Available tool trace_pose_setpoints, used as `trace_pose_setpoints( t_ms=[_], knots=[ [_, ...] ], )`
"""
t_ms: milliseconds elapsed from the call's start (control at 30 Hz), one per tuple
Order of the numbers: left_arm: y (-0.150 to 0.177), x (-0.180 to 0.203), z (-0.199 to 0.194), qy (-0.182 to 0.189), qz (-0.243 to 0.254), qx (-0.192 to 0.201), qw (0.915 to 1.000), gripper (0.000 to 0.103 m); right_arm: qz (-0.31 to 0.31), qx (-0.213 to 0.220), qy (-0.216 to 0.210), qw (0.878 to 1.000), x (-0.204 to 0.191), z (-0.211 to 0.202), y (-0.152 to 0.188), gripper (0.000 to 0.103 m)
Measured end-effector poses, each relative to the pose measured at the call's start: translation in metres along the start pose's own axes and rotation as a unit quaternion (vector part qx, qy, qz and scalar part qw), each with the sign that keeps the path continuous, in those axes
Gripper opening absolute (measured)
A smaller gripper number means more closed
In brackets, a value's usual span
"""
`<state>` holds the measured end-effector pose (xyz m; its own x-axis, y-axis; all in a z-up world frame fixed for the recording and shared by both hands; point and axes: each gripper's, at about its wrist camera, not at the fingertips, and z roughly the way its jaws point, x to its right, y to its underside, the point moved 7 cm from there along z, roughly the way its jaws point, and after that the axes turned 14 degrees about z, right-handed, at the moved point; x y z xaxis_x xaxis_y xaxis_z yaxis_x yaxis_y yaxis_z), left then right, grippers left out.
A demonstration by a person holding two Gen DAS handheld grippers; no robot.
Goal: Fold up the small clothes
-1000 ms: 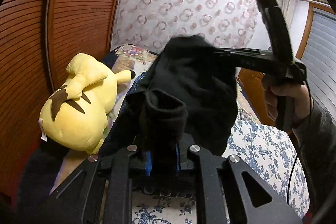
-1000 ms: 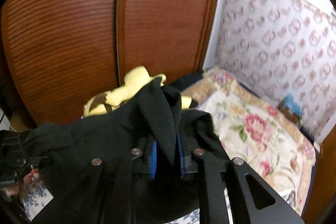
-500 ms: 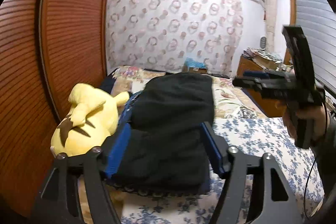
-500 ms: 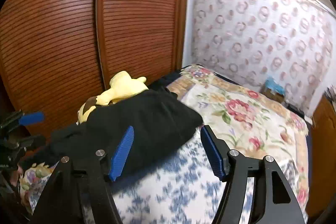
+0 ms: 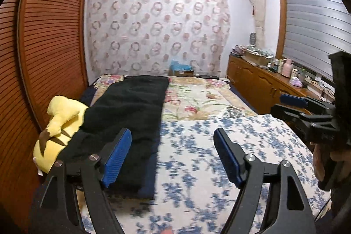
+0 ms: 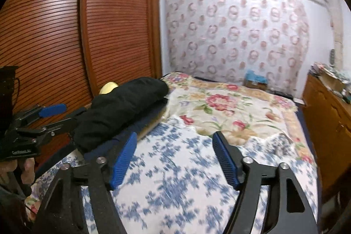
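A folded black garment (image 5: 127, 111) lies along the left side of the bed, on a dark blue layer, partly over a yellow plush toy (image 5: 59, 124). It also shows in the right wrist view (image 6: 122, 109). My left gripper (image 5: 173, 155) is open and empty, just right of the garment's near end. My right gripper (image 6: 175, 159) is open and empty above the blue-flowered bedspread (image 6: 175, 179). The right gripper shows at the right edge of the left wrist view (image 5: 307, 111), and the left gripper at the left edge of the right wrist view (image 6: 41, 120).
A slatted wooden wardrobe (image 5: 43, 47) stands close along the bed's left side. A wooden dresser (image 5: 258, 84) with clutter runs along the right under a window blind. A floral blanket (image 6: 230, 109) covers the far bed. A patterned curtain hangs at the back wall.
Both grippers held the black garment one second ago, then opened and let it go onto the bed. Both have since drawn back to the right, away from the garment.
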<state>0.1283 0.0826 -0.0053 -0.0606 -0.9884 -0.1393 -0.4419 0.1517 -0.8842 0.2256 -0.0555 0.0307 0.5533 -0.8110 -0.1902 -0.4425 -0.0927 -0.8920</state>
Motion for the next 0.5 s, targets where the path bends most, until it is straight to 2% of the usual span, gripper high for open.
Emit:
trace_pose_setpoints(
  t_ms=[100,333,500],
  knots=[
    [-0.009,0.018,-0.005,0.011,0.009,0.009,0.9999,0.078,0.015,0.016,0.021,1.000,0.001,-0.024,0.012,0.083],
    [-0.032,0.047,-0.020,0.011,0.028,0.029,0.9991,0.078,0.046,0.067,0.070,0.994,-0.002,-0.072,0.024,0.084],
    [-0.037,0.057,-0.025,0.002,0.022,0.032,0.9993,0.078,0.058,0.096,0.099,0.989,-0.013,-0.096,0.031,0.084]
  ],
)
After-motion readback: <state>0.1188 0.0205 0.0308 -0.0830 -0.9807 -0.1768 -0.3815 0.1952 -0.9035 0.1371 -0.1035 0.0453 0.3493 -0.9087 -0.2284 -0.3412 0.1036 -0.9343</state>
